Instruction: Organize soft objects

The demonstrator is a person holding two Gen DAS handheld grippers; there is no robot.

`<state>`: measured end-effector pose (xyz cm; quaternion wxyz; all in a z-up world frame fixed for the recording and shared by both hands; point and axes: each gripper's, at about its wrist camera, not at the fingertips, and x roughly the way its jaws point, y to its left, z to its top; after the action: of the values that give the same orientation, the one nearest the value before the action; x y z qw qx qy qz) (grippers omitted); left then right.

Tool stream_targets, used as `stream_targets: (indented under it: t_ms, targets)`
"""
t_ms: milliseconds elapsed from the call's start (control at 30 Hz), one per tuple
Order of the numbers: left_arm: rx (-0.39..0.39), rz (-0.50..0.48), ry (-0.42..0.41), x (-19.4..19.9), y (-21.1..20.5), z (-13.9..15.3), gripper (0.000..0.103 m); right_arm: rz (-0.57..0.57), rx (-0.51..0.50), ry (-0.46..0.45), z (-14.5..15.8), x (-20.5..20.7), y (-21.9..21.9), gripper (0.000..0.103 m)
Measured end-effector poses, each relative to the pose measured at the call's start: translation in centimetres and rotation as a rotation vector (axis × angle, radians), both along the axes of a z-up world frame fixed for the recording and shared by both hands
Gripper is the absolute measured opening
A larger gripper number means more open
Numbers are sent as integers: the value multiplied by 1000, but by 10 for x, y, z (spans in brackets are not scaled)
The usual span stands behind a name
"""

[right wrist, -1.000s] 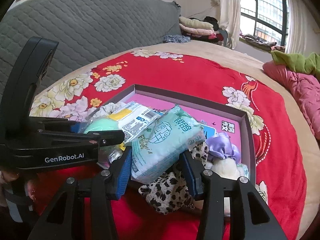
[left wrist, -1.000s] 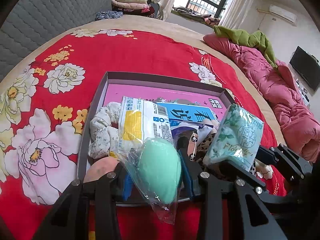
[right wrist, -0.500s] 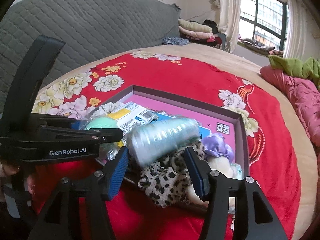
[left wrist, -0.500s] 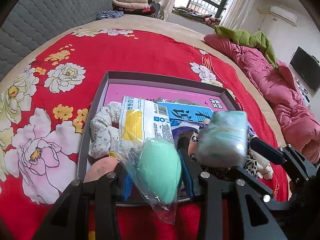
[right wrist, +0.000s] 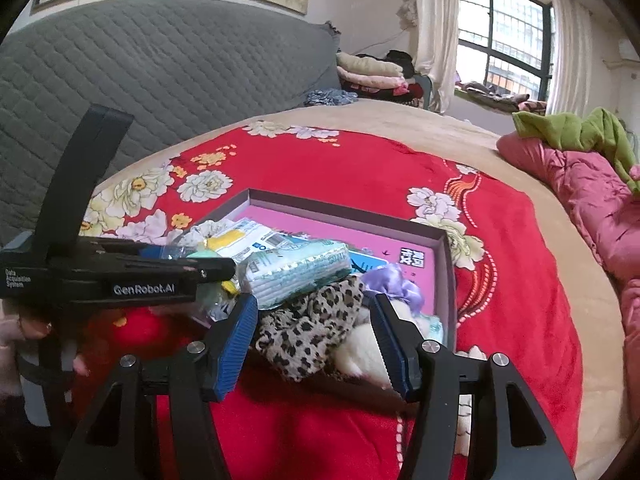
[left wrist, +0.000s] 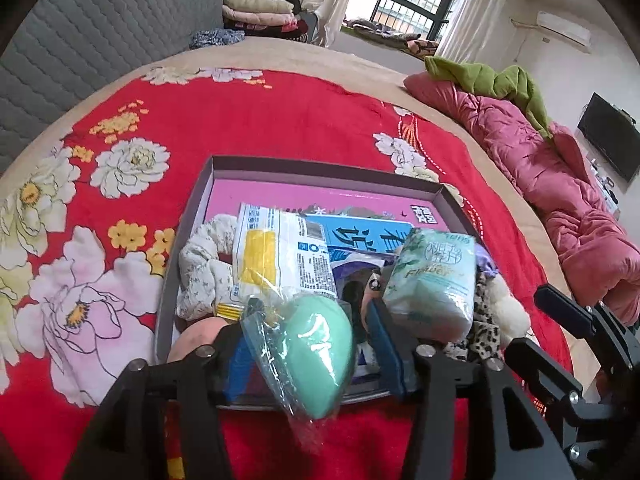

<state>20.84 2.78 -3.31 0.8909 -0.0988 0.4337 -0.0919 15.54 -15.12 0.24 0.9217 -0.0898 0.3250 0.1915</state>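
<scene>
A grey shallow box [left wrist: 320, 170] [right wrist: 344, 208] with a pink floor lies on the red flowered bedspread. My left gripper [left wrist: 310, 346] is shut on a mint green sponge egg in a clear bag [left wrist: 316, 350], held over the box's near edge. My right gripper [right wrist: 316, 336] is open and empty just in front of the box. A pale green tissue pack [left wrist: 434, 284] [right wrist: 298, 272] rests in the box on a leopard-print scrunchie [right wrist: 312, 328]. A white wipes packet [left wrist: 280, 256], a floral white scrunchie [left wrist: 204, 268], a purple scrunchie [right wrist: 394, 286] and a white fluffy item [right wrist: 360, 354] also lie in it.
A pink quilt [left wrist: 552, 184] with a green cloth [left wrist: 504, 84] lies along the bed's right side. A grey quilted headboard [right wrist: 168, 80] stands at the left. Folded clothes [left wrist: 260, 14] are stacked beyond the bed. A peach round item [left wrist: 192, 340] sits at the box's near left corner.
My right gripper let go of the tissue pack, which dropped onto the leopard scrunchie in the box, and the gripper opened and drew back. My left gripper kept still with the green egg.
</scene>
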Motion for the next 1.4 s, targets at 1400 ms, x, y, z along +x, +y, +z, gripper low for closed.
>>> stream_targets:
  t_ms: [1400]
  targets:
    - [171, 70, -4, -151, -21, 28, 65, -229, -44, 25, 3, -111, -4, 75]
